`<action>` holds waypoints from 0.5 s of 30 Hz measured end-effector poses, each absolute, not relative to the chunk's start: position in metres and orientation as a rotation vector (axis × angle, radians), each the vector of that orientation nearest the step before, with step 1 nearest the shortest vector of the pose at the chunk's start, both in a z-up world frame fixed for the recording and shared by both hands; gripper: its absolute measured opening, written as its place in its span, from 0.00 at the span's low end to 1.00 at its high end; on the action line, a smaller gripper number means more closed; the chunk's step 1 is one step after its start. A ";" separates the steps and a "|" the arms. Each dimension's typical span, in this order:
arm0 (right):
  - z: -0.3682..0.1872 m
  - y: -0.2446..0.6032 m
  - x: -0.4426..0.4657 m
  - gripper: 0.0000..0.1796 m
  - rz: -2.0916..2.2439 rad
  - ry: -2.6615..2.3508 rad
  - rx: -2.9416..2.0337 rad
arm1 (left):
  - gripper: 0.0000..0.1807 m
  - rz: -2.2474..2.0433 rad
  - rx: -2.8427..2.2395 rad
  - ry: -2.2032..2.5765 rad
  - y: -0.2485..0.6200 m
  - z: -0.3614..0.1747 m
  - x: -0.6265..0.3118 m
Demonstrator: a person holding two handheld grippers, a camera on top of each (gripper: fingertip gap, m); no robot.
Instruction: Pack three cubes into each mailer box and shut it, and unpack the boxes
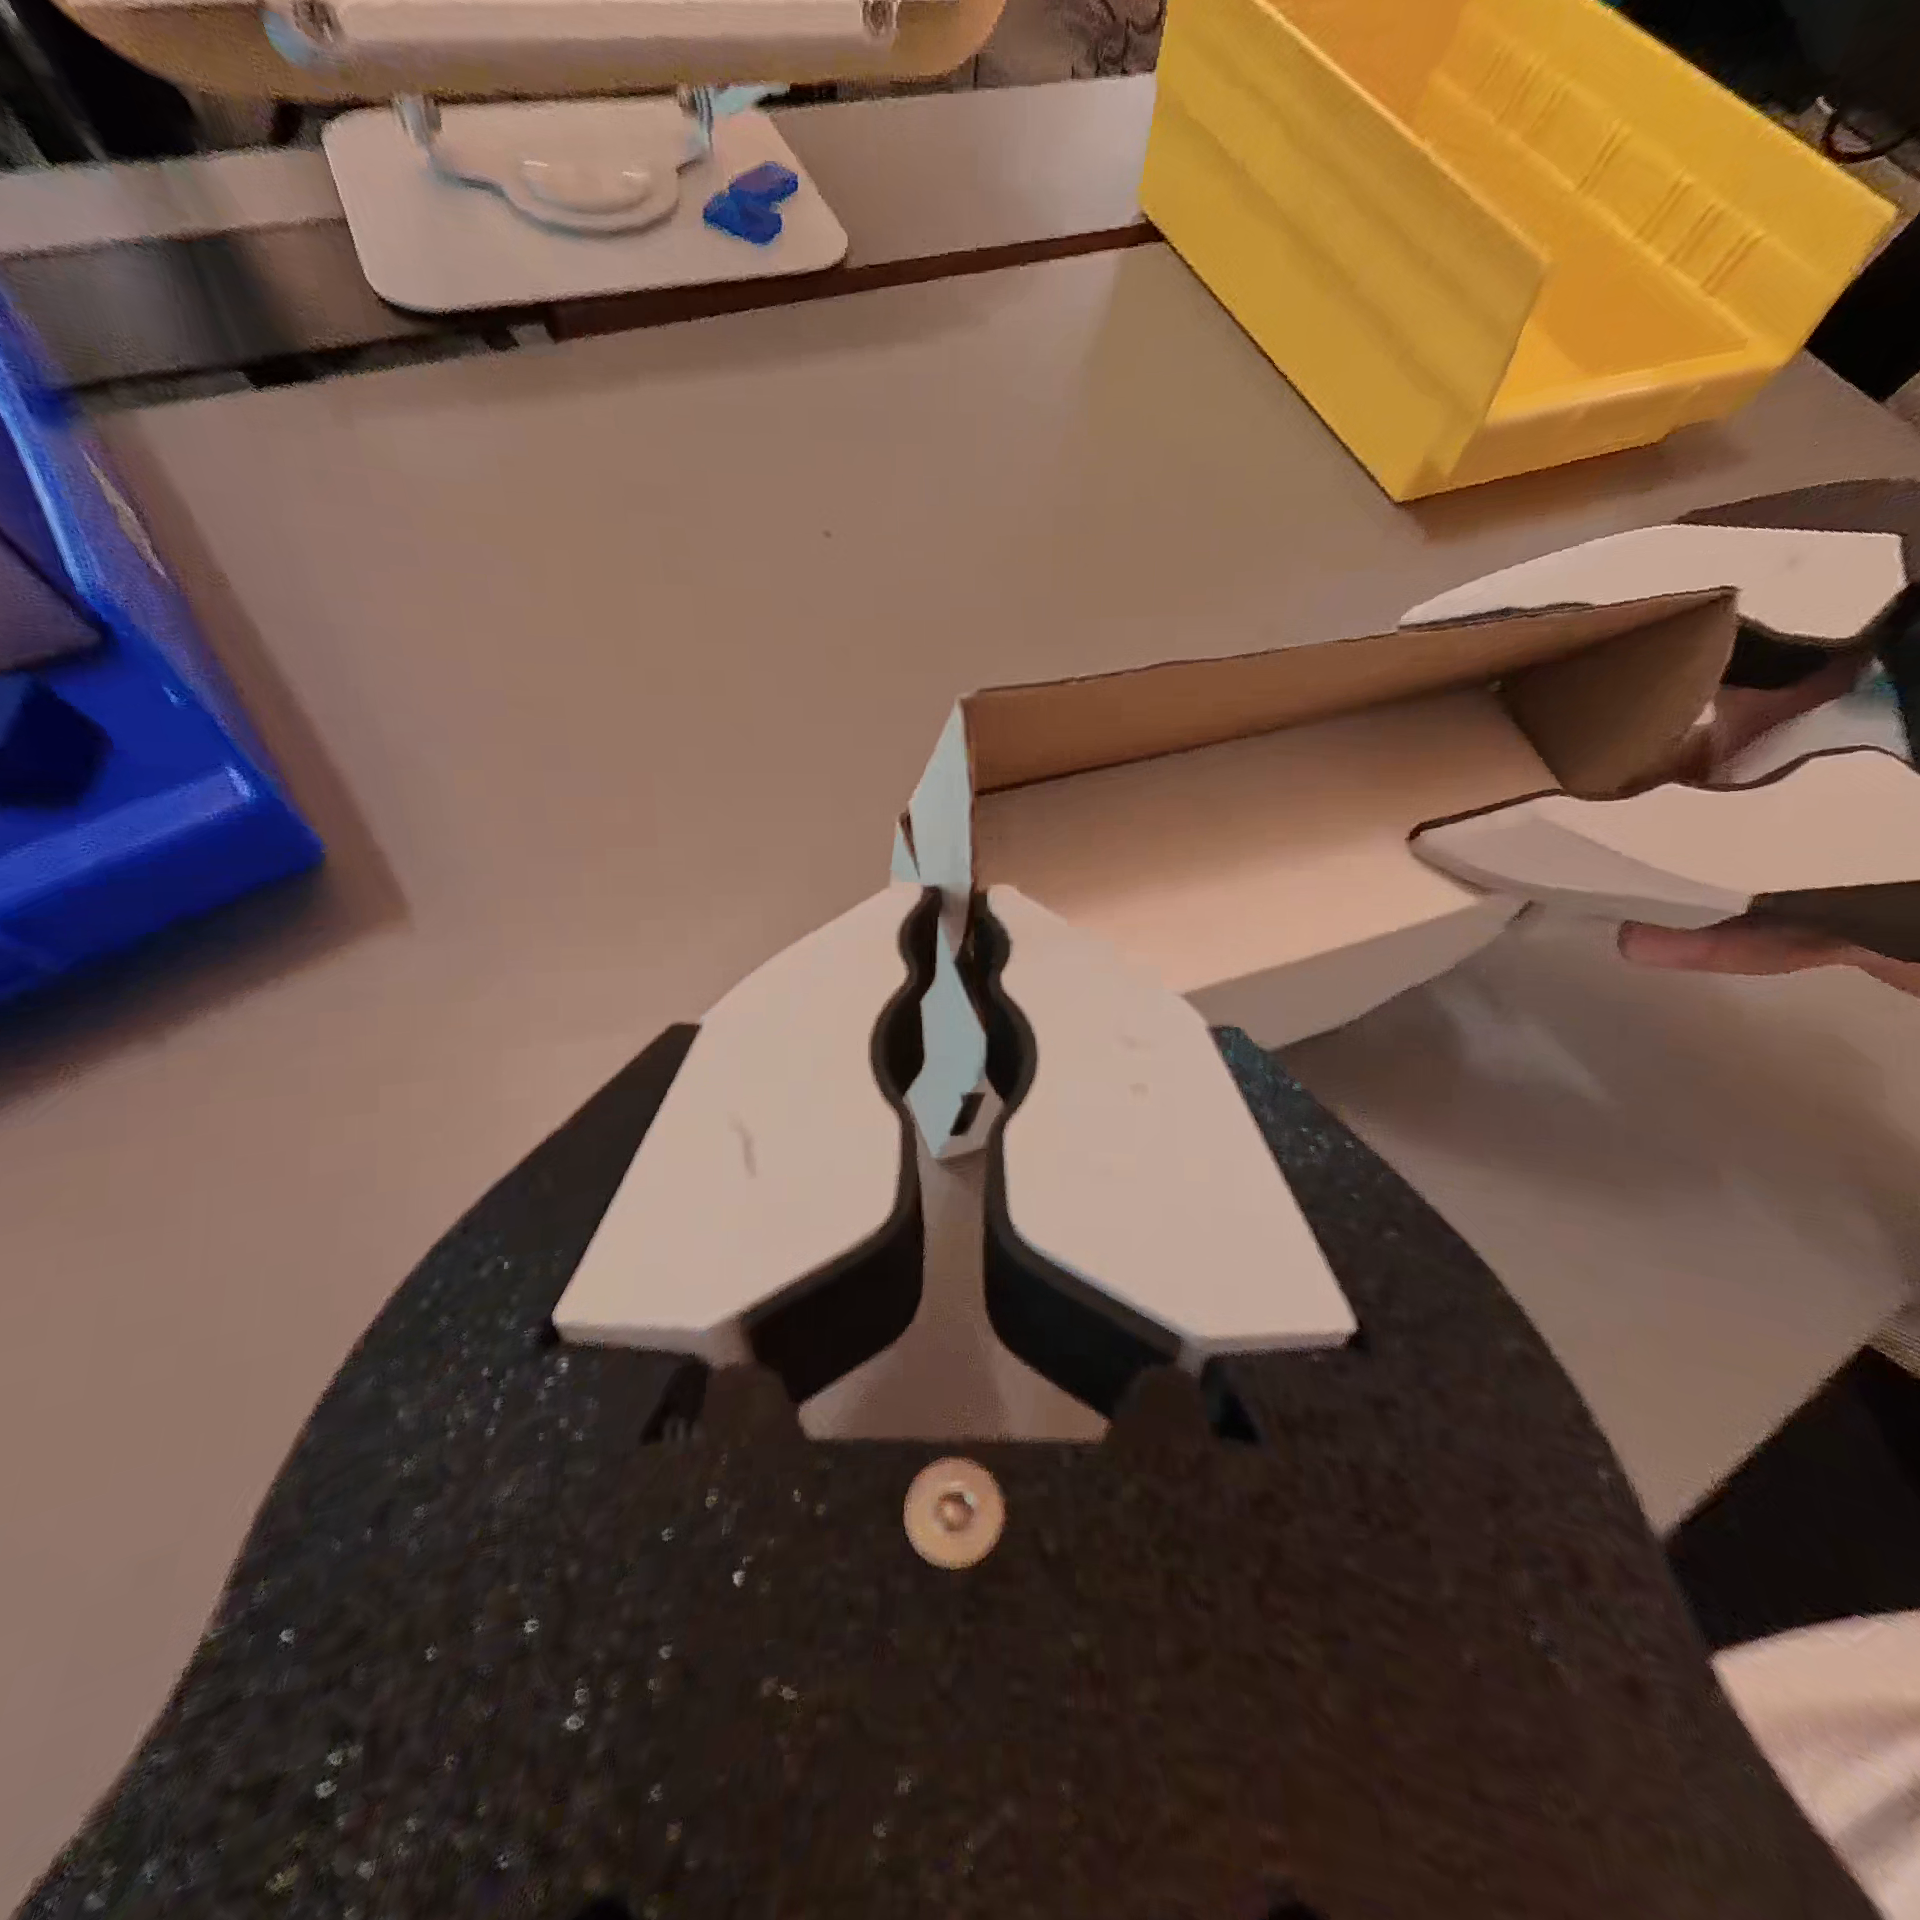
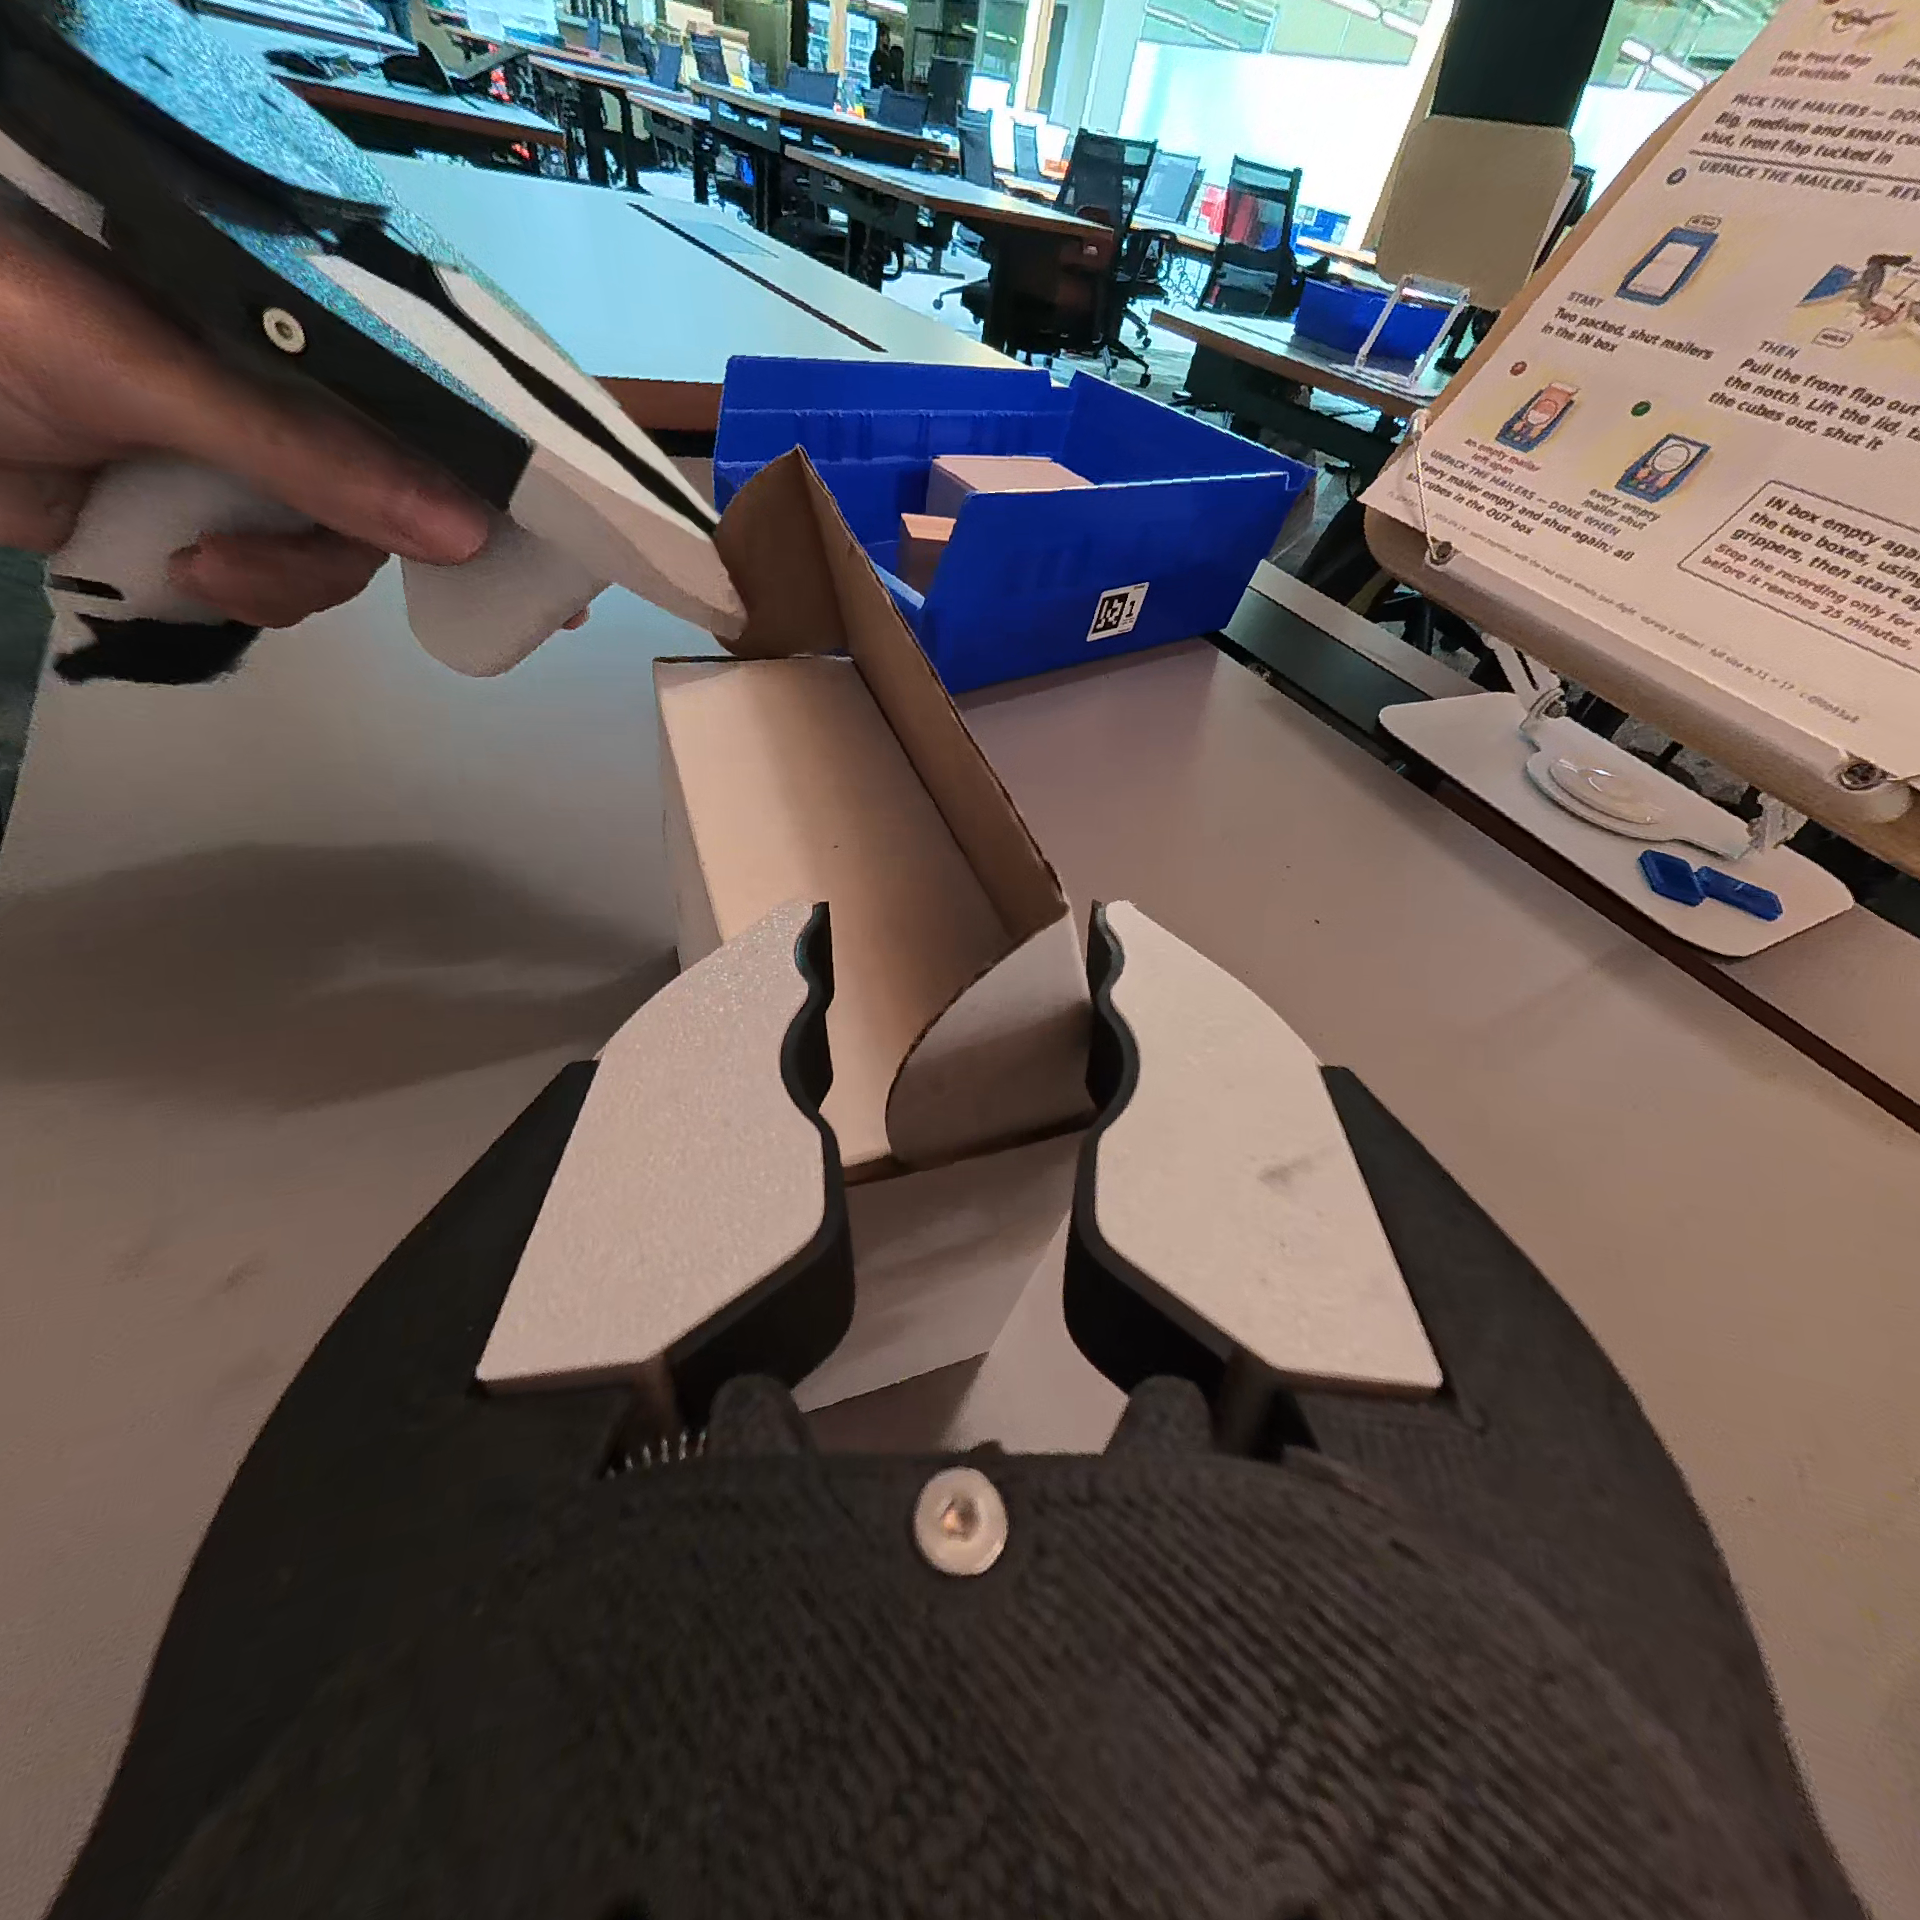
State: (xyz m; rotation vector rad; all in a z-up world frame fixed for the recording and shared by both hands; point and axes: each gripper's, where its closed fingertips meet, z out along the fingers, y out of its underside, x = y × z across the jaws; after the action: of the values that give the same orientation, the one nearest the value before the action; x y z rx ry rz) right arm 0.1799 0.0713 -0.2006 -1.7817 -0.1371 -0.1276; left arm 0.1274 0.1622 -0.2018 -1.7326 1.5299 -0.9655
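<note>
A white mailer box [image 1: 1195, 842] lies on the table, its white top face down flat. A long flap [image 2: 894, 665], brown inside, stands up along one edge, with a small ear at each end. My left gripper [image 1: 951, 914] is shut on the near ear [image 1: 951, 997]; it also shows in the right wrist view [image 2: 727, 592], pinching the far end of the flap. My right gripper [image 2: 956, 935] is open, with a finger on either side of the other ear [image 2: 997, 1049]. It shows at the right of the left wrist view [image 1: 1455, 727]. Cubes [image 2: 997, 478] lie in the blue bin [image 2: 1039, 613].
The blue bin is also at the left edge of the left wrist view [image 1: 135, 821]. A yellow bin [image 1: 1351, 260] stands at the back right. An instruction board on a white stand [image 2: 1621, 790] is behind the table [image 1: 623, 623]. A hand [image 2: 208, 416] holds the left gripper.
</note>
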 end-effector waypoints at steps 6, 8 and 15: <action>-0.201 0.072 0.180 0.26 -0.145 -0.136 -1.795 | 0.01 -0.814 -1.773 1.563 0.169 -0.203 0.128; -0.200 0.072 0.178 0.26 -0.148 -0.138 -1.796 | 0.01 -0.898 -1.894 1.535 0.167 -0.198 0.129; -0.200 0.073 0.179 0.26 -0.175 -0.147 -1.793 | 0.03 -1.063 -2.019 1.490 0.161 -0.202 0.131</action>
State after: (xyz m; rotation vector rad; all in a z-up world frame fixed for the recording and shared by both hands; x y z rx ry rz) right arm 0.1789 0.0726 -0.1998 -1.7926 -0.1467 -0.1747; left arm 0.1312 0.1614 -0.2021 -2.0193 1.4899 -1.0631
